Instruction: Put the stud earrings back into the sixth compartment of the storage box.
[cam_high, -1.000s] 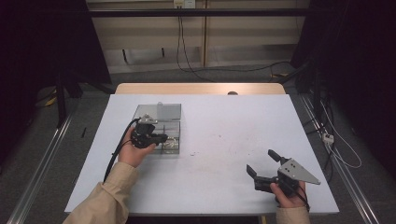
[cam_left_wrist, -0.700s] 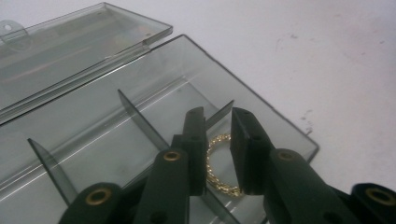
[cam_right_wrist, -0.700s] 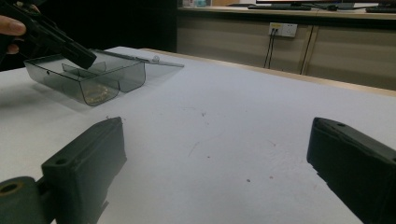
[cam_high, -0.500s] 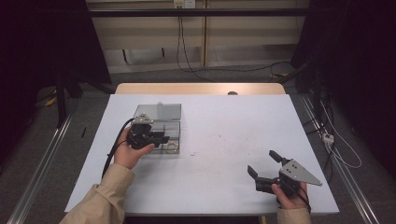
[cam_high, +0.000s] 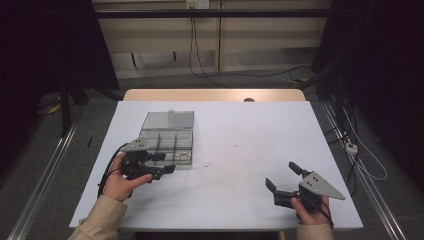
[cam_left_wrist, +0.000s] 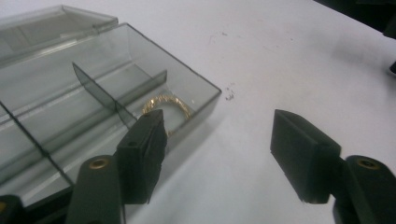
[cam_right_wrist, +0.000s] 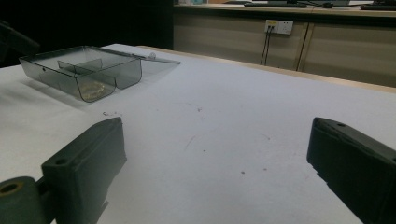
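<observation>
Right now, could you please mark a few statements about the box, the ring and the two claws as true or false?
1. The clear box has its lid open. True.
2. The gold ring lies on the bare table. False: it lies inside a corner compartment of the box.
3. The left claw is clamped on the ring. False: its jaws have just been opening and nothing is between them.
4. The right claw is open and holds nothing. True.
5. The right claw is touching the box. False: it is well apart, over the white table.
</observation>
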